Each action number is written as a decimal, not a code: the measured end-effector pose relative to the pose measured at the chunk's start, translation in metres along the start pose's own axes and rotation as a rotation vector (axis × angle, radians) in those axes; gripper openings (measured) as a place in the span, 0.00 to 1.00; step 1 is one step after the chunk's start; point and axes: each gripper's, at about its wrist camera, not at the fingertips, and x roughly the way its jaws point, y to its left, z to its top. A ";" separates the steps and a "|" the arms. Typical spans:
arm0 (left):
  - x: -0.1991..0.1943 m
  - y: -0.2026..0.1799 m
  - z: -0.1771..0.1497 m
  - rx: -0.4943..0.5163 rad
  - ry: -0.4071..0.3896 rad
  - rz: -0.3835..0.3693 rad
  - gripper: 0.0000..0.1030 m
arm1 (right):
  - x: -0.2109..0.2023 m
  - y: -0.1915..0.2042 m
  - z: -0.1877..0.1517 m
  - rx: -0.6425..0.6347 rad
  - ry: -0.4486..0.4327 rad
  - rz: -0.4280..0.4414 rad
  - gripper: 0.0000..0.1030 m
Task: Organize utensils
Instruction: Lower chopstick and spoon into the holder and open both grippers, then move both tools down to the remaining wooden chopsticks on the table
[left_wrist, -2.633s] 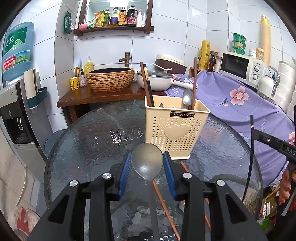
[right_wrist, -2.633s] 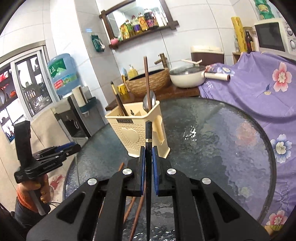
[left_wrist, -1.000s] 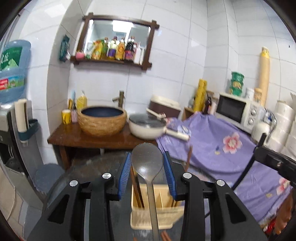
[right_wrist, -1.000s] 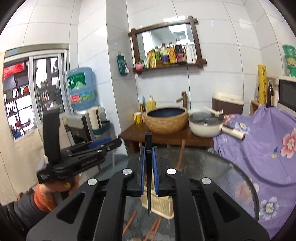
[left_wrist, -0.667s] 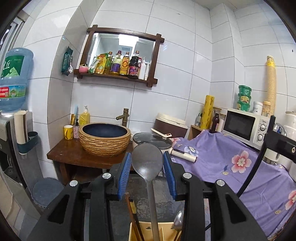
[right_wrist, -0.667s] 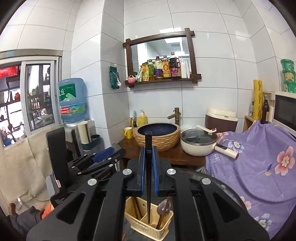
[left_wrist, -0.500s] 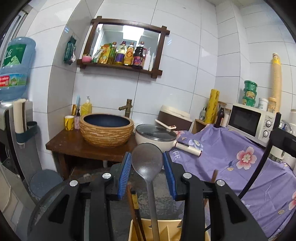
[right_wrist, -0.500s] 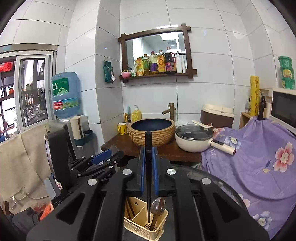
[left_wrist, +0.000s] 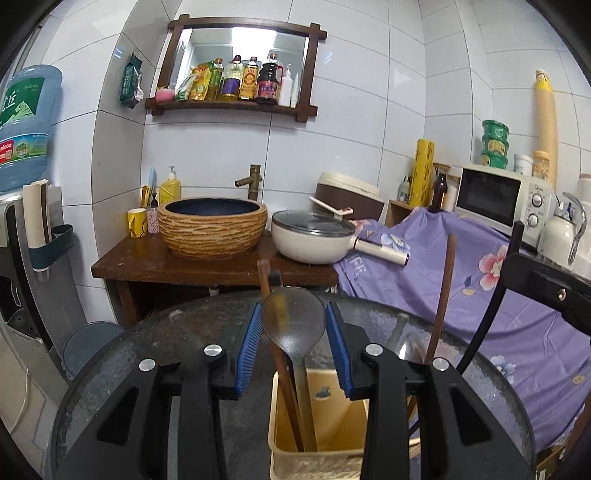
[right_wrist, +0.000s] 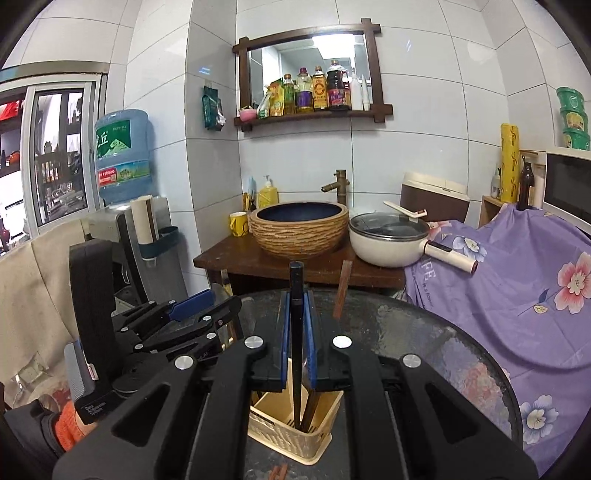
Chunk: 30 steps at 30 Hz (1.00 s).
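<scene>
My left gripper (left_wrist: 293, 328) is shut on a metal spoon (left_wrist: 293, 317), its bowl between the blue pads. The spoon's handle reaches down into a cream utensil holder (left_wrist: 317, 439) on the round glass table (left_wrist: 147, 350). Brown chopsticks (left_wrist: 284, 369) stand in the same holder, one leaning right (left_wrist: 441, 295). My right gripper (right_wrist: 295, 299) is shut on a black chopstick (right_wrist: 295, 273). Its lower end dips into the utensil holder (right_wrist: 291, 439), beside a brown chopstick (right_wrist: 341, 291). In the right wrist view the left gripper (right_wrist: 184, 314) shows at the left, held by an orange-gloved hand (right_wrist: 70, 424).
Behind the table stand a wooden stand (left_wrist: 184, 266) with a woven basin (left_wrist: 212, 229) and a white pot (left_wrist: 314, 240). A purple floral cloth (left_wrist: 480, 277) covers the right side, with a microwave (left_wrist: 498, 199) behind it. A water dispenser (right_wrist: 122, 229) is at the left. Loose chopsticks (right_wrist: 279, 470) lie on the glass.
Both grippers have come down over the utensil holder. The holder now fills more of each view, and the spoon's handle and the black chopstick's tip sit inside it.
</scene>
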 end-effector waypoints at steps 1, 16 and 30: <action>0.001 0.000 -0.003 0.004 0.006 -0.001 0.34 | 0.001 -0.001 -0.002 0.004 0.005 0.000 0.08; 0.002 -0.001 -0.031 0.030 0.073 -0.036 0.41 | 0.005 -0.015 -0.020 0.040 0.009 -0.011 0.09; -0.069 -0.013 -0.066 0.110 0.154 0.034 0.91 | -0.030 -0.008 -0.071 0.068 0.081 -0.020 0.48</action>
